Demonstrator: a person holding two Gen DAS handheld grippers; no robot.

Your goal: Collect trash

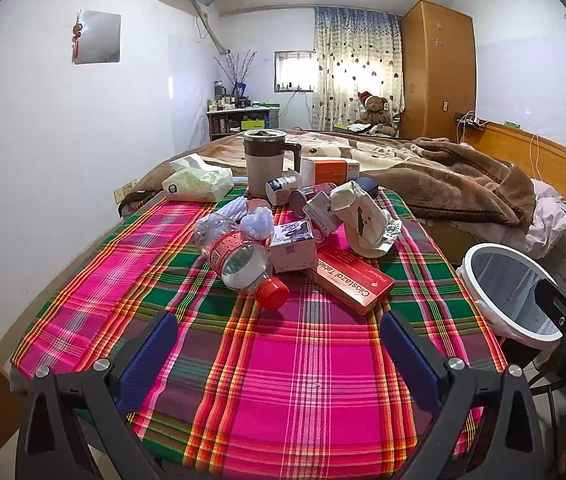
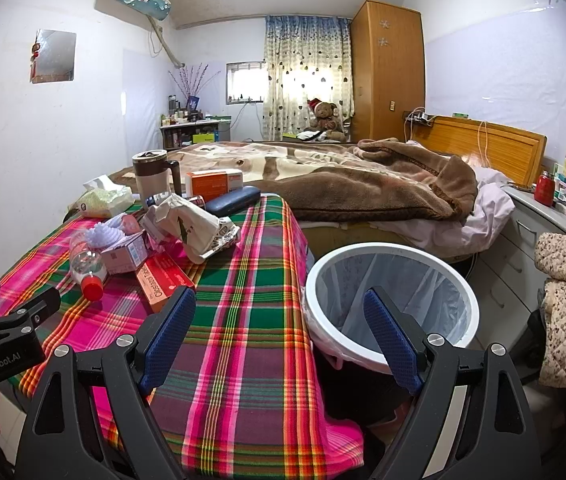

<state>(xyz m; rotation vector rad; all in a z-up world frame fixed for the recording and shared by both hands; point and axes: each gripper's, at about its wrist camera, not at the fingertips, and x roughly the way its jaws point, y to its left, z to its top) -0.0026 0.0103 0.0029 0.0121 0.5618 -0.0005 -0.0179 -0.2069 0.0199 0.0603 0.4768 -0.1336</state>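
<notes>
**Trash still heaped on the cloth, bin waiting**

Plainly nothing collected yet, judging by the left wrist view. Heaped mid-table on the plaid tablecloth (image 1: 283, 360): a crushed water bottle (image 1: 239, 260) with red cap, lying on its side; a red tablet box (image 1: 351, 280) just beside it; a small pink-white carton (image 1: 293, 248) between the two; a crumpled white paper bag (image 1: 363, 220) behind. Farther back, a lidded mug (image 1: 265, 160), a tissue pack (image 1: 199, 180) and an orange box (image 1: 331, 170), probably keepers rather than trash. Off the table's right edge, a white-rimmed trash bin (image 1: 479, 260), lined, with no trash visible inside from here. Left gripper (image 1: 279, 344) spread wide, blue pads empty, hanging short of the bottle cap and touching nothing.

Seen from the right wrist view, much the same: the heap to the left, apart from the bin. Trash bin (image 2: 363, 250) directly ahead, liner visible, apparently empty as far as can be seen. Right gripper (image 2: 279, 328) also wide open and holding nothing, one pad over the cloth's edge, the other over the bin's mouth, neither in contact. Whole job still ahead, as a guess: bottle, boxes and bag all to be carried over.
</notes>
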